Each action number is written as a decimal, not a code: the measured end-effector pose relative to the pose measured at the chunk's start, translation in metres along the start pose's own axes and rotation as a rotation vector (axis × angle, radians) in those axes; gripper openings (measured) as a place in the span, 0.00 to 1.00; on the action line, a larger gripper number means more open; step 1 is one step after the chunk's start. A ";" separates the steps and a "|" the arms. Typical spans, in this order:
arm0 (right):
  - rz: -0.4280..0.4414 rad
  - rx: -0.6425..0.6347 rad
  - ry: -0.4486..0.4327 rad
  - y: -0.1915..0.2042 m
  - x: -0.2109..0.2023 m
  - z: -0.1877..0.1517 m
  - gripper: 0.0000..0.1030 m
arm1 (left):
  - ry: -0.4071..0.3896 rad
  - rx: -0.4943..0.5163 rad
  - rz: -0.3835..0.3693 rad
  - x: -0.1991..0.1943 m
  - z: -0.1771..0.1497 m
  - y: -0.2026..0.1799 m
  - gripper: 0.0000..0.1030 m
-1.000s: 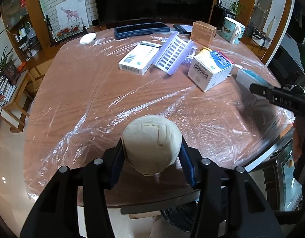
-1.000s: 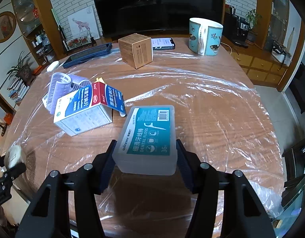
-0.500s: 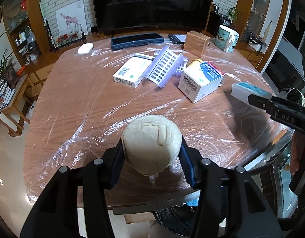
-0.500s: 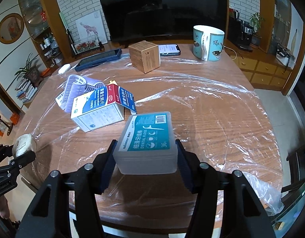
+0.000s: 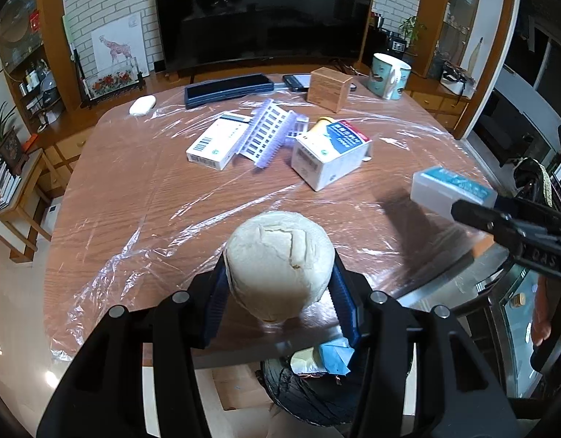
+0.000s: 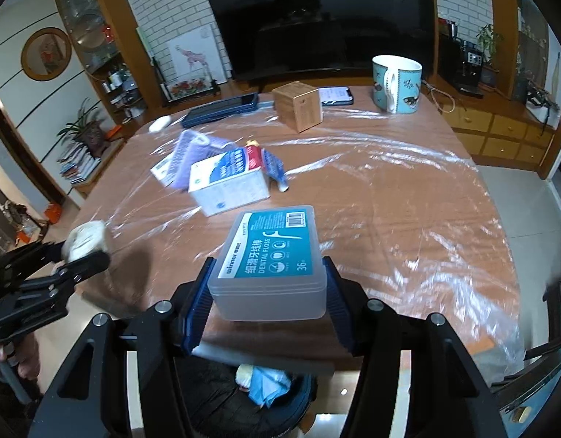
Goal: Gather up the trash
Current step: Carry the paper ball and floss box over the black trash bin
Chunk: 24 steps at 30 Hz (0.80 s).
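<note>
The pale round lump (image 5: pixel 278 268), with its cracked skin, looks light and soft enough to dent, so a gentle squeeze across its middle suits it; the left hand-held gripper (image 5: pixel 278 292) has its 2 pads closed on exactly those sides, above the near edge of the tabletop (image 5: pixel 134 197). The dental floss box (image 6: pixel 271 262) is stiff, smooth plastic, probably light and a bit slippery, and the right hand-held gripper (image 6: pixel 267 294) clamps its long sides, also at that edge. Directly below both sits a dark bin (image 5: pixel 309 398), already holding a blue scrap and something pale. On the tabletop, 2 cartons (image 5: pixel 331 155) and a purple rack (image 5: pixel 267 137) remain, their contents unseen.
</note>
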State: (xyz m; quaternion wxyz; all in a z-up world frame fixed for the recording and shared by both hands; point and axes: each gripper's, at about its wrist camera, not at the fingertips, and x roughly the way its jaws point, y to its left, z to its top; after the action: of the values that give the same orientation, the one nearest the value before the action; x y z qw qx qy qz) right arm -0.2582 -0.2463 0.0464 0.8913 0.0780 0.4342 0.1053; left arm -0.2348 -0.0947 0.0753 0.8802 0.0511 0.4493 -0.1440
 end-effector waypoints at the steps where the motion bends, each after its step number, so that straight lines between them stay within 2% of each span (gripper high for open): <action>1: 0.004 -0.008 0.003 0.001 -0.004 -0.004 0.54 | -0.002 0.003 -0.001 -0.002 -0.001 -0.001 0.50; 16: 0.061 -0.070 0.027 0.011 -0.044 -0.042 0.54 | 0.003 0.066 -0.046 -0.022 -0.026 -0.030 0.50; 24: 0.070 -0.097 0.056 0.014 -0.051 -0.060 0.54 | 0.011 0.101 -0.065 -0.029 -0.043 -0.042 0.50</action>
State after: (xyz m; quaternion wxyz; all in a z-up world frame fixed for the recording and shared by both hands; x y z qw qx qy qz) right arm -0.3379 -0.2427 0.0518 0.8772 0.0471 0.4505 0.1594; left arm -0.2968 -0.1194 0.0749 0.8688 0.0815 0.4479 -0.1947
